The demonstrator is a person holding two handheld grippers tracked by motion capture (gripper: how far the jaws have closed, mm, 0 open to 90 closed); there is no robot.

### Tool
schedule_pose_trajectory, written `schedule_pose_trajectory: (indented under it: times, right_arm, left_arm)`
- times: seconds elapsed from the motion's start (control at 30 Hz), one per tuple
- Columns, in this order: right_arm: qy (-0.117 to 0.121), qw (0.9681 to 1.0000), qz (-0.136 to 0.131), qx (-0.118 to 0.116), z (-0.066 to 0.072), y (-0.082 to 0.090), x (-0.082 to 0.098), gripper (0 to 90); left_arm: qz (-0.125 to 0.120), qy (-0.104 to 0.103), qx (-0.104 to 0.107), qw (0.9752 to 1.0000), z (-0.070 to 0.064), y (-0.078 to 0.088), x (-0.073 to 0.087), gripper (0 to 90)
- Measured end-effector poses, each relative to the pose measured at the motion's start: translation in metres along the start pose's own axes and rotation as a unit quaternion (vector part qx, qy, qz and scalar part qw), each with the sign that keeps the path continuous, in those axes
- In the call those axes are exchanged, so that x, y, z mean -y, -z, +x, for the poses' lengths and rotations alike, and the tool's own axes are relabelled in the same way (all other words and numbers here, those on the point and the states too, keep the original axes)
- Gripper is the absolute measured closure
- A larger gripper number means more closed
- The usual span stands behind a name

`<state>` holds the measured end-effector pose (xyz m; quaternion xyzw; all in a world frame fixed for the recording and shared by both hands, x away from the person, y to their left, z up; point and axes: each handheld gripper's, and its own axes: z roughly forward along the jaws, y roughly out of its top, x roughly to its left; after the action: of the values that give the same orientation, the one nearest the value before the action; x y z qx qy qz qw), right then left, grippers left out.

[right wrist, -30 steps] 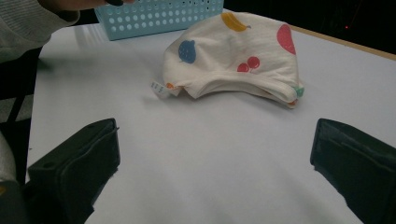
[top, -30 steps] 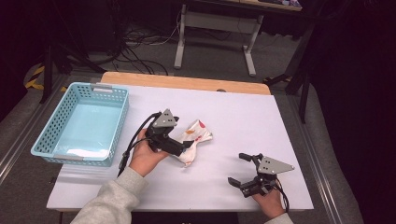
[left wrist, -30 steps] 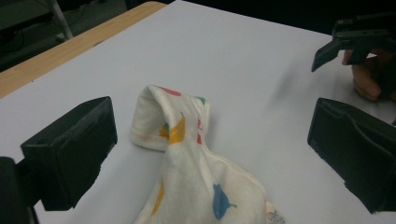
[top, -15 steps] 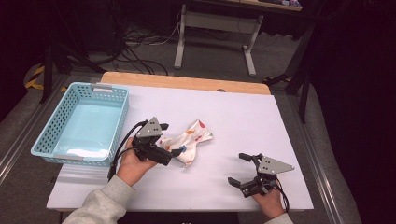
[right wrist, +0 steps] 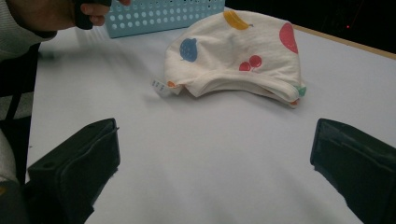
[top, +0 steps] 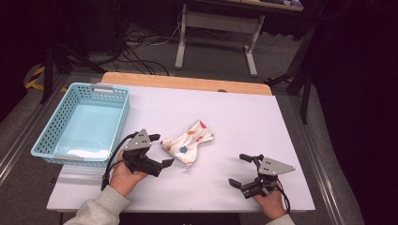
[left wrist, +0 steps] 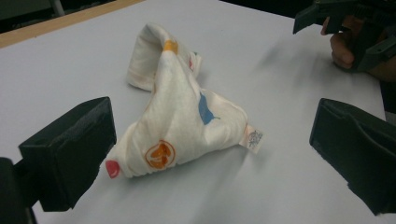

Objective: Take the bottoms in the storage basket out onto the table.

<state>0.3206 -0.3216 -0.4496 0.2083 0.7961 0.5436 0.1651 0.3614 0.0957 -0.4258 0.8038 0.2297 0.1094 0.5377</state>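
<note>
A light-blue basket [top: 80, 124] is seen at the far left of the white table [top: 244, 117], well to the left of the cloth [top: 187, 142]; its perforated wall also appears in the right gripper view [right wrist: 163, 14].

Between basket and cloth, the left gripper [top: 159, 151] is held just left of the cloth, with its 2 jaws spread apart and nothing between them. In the left gripper view the cloth [left wrist: 180, 116] is seen lying on the table ahead of those jaws, near them but not touched, in the gap they frame.

The cloth is a small crumpled piece of cream fabric printed with coloured fruit shapes, with a small tag at one edge. It rests flat on the table near the middle, slightly toward the person's side.

To the right of the cloth and nearer the table's front edge, the right gripper [top: 242, 170] is held low, its 2 jaws wide apart and empty. In its own view the cloth [right wrist: 238, 53] lies well beyond the jaws.
</note>
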Motion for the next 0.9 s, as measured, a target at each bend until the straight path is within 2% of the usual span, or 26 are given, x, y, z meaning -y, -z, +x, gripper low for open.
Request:
schedule_pose_trajectory:
  times: [0.2,0.4,0.53,0.67,0.77,0.9]
  right_arm:
    - [0.001,1.0,0.0,-0.001,0.0,0.0,0.0,1.9]
    - [0.001,1.0,0.0,-0.002,0.0,0.0,0.0,1.9]
    - [0.001,1.0,-0.001,-0.003,0.0,0.0,0.0,1.9]
    - [0.0,1.0,-0.001,-0.004,0.0,0.0,0.0,2.0]
    - [0.0,1.0,-0.001,-0.005,0.0,0.0,0.0,1.9]
    - [0.0,1.0,-0.001,-0.006,0.0,0.001,0.0,1.9]
  left_arm:
    - [-0.005,0.002,0.0,1.0,-0.001,0.004,0.014,1.0]
    - [-0.011,0.011,-0.014,0.9998,-0.001,0.007,0.029,1.0]
    - [-0.015,0.017,-0.015,0.9996,0.0,0.009,0.036,1.0]
    - [-0.016,0.012,-0.015,0.9997,-0.001,0.011,0.041,1.0]
    - [-0.012,-0.005,-0.019,0.9997,-0.003,0.011,0.045,0.9]
    - [-0.017,-0.007,-0.017,0.9997,-0.004,0.011,0.047,0.9]
